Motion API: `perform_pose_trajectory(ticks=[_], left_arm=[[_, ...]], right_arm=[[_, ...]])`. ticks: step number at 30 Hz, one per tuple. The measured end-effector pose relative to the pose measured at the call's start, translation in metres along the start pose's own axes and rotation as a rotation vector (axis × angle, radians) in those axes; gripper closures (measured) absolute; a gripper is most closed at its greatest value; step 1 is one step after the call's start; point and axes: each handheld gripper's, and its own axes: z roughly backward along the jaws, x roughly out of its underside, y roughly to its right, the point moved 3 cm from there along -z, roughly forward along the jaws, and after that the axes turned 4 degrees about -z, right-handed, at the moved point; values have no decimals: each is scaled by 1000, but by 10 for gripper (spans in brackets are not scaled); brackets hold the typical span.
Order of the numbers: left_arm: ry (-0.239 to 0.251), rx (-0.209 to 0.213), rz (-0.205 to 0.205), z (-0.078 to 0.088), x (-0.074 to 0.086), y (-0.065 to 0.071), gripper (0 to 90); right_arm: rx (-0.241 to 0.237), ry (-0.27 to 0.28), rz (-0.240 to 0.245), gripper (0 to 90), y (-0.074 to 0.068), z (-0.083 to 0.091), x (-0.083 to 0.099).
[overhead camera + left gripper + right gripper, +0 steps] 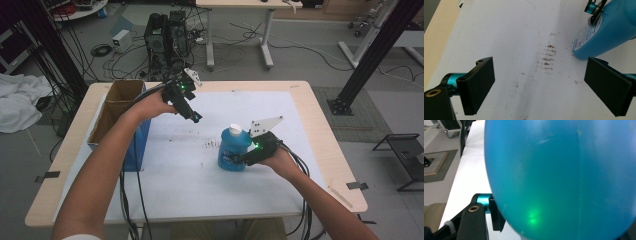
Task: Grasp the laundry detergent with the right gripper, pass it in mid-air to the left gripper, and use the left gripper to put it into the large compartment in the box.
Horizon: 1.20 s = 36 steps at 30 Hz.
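Both forearms are bare, with a strip of white sleeve at the lower left edge of the high view. The left gripper (196,118) is black with a small grey plate on top, a green light and black cables trailing toward the near edge. Its flat black rectangular pads (477,86) sit on teal cylinders beside a brass-ringed screw hole. The right gripper (239,160) carries a white-grey three-cornered plate with dark holes, and a green light too.

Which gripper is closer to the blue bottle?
Right. The right gripper is right at the bottle, its jaws around the bottle's body. The left gripper hangs in the air up and to the bottle's left, open and apart from it.
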Motion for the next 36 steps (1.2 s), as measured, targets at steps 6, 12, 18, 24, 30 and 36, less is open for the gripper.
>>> perform_pose_trajectory(ticks=[6,12,18,24,30,36], left_arm=[[-3,4,1,-1,0,0,96],[13,-1,19,-2,1,1,97],[11,6,19,-1,1,3,96],[-10,25,-22,2,-3,11,96],[11,49,-36,8,-10,24,96],[-9,85,-103,18,-20,46,96]], right_arm=[[8,4,10,388,0,0,0],[16,9,14,419,0,1,0],[6,19,17,430,2,1,0],[-10,9,5,434,0,4,0],[-18,8,10,434,0,10,-3],[-14,7,22,437,2,23,-7]])
